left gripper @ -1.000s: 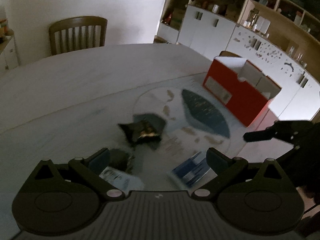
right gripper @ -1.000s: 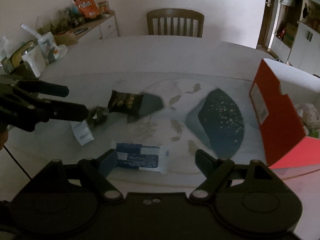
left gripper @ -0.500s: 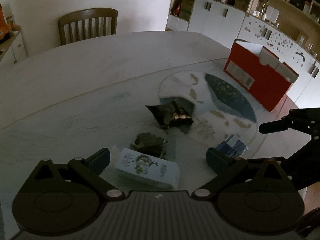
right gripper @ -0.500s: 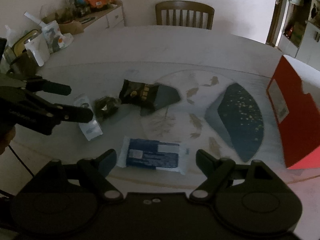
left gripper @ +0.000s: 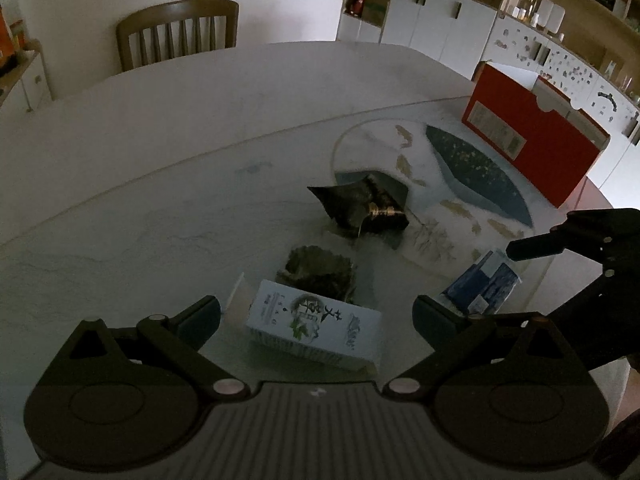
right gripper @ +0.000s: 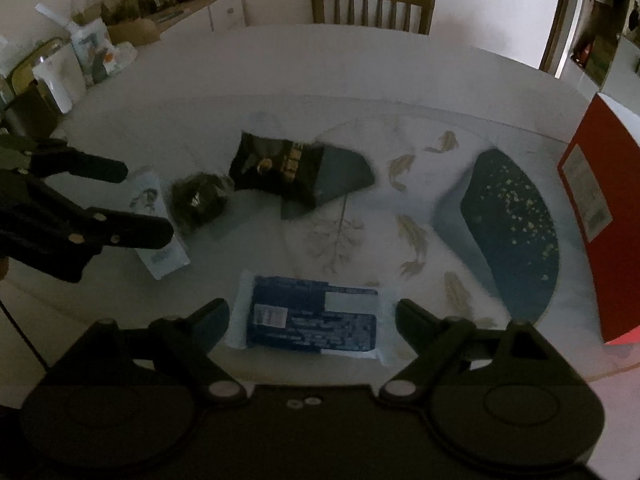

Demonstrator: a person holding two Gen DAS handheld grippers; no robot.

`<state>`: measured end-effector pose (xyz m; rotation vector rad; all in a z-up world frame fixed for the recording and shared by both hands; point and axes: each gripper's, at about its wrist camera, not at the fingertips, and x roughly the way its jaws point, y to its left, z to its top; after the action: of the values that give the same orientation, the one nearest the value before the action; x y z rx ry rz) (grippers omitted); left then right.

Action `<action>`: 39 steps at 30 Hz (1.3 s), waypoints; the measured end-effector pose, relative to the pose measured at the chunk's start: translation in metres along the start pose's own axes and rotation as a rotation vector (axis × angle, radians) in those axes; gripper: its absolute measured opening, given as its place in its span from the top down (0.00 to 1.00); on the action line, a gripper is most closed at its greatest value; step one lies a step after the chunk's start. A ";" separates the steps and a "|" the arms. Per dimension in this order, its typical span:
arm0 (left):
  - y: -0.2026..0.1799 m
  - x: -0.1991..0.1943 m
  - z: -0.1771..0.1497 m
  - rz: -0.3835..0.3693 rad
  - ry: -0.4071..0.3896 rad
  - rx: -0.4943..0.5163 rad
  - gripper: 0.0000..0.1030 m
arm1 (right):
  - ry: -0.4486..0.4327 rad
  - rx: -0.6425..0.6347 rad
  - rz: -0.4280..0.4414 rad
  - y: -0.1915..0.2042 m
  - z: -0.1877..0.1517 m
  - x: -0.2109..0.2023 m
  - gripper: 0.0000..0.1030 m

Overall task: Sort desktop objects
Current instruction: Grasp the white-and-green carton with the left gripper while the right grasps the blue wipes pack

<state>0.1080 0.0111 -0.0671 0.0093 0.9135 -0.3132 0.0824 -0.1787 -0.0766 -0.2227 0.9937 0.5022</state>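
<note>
Each tool hangs spread over its own target on the bench (left gripper: 168, 128), the left tool (left gripper: 316, 314) framing the white carton (left gripper: 314, 328) and the right tool (right gripper: 314, 316), jaws just widened, straddling the blue packet (right gripper: 312, 320), neither touching, likely for simultaneous pickups toward the red box (left gripper: 532, 136).

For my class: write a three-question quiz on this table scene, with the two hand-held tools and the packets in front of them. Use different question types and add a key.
1. True or false: the right tool is shut on the blue packet.
2. Which item lies between the left tool's open fingers? A) white box B) red box C) black snack bag
3. Fill in: the small dark crumpled packet lies between the white box and the ____ snack bag.

Key: 1 false, it is open; 2 A; 3 black.
</note>
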 end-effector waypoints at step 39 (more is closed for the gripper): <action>-0.019 -0.003 -0.007 0.113 -0.082 0.076 0.28 | 0.012 0.020 -0.001 -0.008 -0.001 0.005 0.32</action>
<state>0.0954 -0.0053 -0.0665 0.1169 0.8159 -0.2409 0.0878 -0.1845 -0.0813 -0.2086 1.0098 0.4900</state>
